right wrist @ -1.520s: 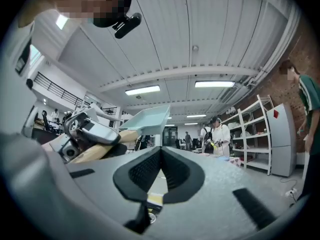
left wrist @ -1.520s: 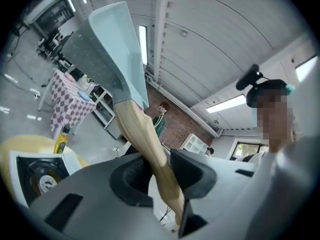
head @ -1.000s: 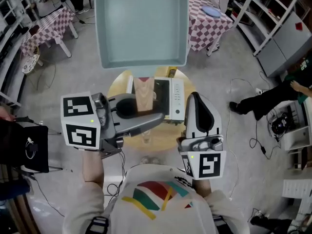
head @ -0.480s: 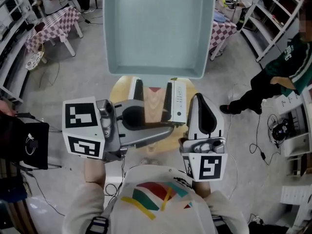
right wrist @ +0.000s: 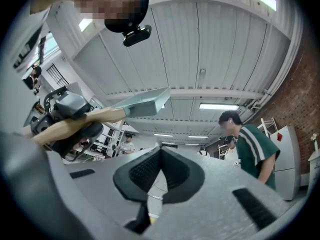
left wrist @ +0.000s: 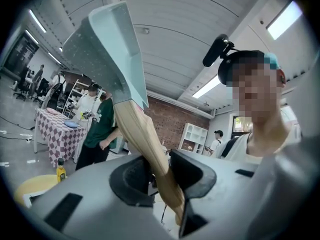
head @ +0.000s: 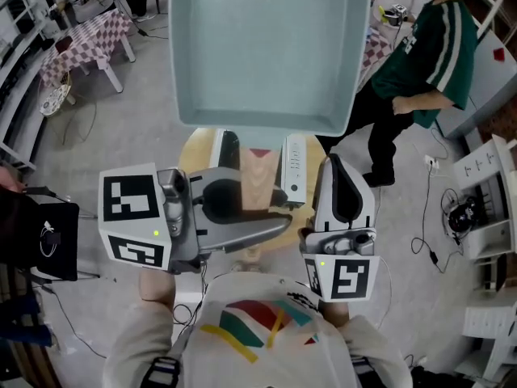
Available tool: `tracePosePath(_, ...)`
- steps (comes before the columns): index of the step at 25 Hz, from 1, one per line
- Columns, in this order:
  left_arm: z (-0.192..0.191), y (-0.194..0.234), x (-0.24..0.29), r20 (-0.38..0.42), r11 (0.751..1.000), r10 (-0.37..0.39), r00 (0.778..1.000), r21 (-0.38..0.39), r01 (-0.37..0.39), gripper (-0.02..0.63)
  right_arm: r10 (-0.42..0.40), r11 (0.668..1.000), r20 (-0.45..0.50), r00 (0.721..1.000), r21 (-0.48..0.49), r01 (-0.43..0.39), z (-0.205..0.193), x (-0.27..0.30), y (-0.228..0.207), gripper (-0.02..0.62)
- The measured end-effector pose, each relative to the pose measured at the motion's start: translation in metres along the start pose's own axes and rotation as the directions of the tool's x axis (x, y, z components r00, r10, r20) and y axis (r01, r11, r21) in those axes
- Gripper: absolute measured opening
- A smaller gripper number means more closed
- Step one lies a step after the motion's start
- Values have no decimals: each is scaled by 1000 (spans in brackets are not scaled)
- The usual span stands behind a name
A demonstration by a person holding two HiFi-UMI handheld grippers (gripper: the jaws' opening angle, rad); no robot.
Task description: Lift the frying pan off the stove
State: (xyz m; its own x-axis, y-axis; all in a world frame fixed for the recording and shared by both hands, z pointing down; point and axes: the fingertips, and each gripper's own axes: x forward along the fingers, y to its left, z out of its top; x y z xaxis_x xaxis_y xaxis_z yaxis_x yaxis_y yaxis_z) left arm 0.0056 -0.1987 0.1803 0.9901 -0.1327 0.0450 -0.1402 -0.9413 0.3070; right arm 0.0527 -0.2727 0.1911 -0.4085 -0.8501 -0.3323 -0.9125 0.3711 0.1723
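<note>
The left gripper is clamped on the wooden handle of the frying pan. The pan is held high in the air, close under the head camera, with its pale blue square bowl filling the far middle of that view. It is well clear of the white stove, which sits below on a round table; the pan hides most of the stove, so its top is hard to read. The right gripper is to the right of the handle, jaws closed together on nothing. A person in a green shirt stands at the far right.
</note>
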Motion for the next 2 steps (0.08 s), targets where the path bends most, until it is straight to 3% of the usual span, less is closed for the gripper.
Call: tracePosePath(2,4,-2,-4,3,1000,-12,1000,4,12,100,2,1000,0,1000,-4,-2,2,4,4,-2)
